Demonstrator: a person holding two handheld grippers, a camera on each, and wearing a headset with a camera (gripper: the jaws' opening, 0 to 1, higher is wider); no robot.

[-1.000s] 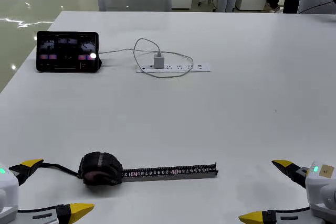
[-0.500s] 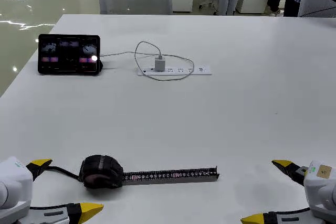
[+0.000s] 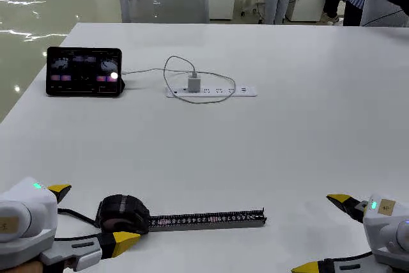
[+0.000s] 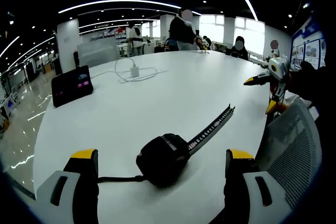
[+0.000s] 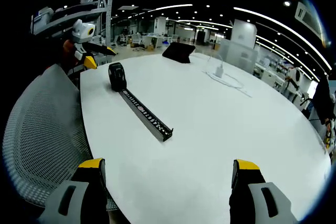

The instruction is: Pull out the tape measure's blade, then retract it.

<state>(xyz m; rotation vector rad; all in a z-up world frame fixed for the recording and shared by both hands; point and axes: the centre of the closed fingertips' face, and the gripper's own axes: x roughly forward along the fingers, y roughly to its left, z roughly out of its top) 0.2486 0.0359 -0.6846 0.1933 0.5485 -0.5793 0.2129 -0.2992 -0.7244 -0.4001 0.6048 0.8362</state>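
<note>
Head view: the tape measure (image 3: 123, 213) lies at the desk's (image 3: 255, 145) near edge with its blade (image 3: 208, 219) drawn out rightward, so pulling looks done and retracting remains. The left gripper (image 3: 94, 215) flanks the case and the right gripper (image 3: 319, 233) waits well to the right, both with fingers (image 3: 121, 242) spread wide, holding nothing.

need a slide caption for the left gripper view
Open left gripper frames the black tape measure, its blade extended across the white table.

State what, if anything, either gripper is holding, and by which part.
Nothing is held. The left gripper stands open by the tape measure without clamping it; the right gripper is open, apart from the blade.
</note>
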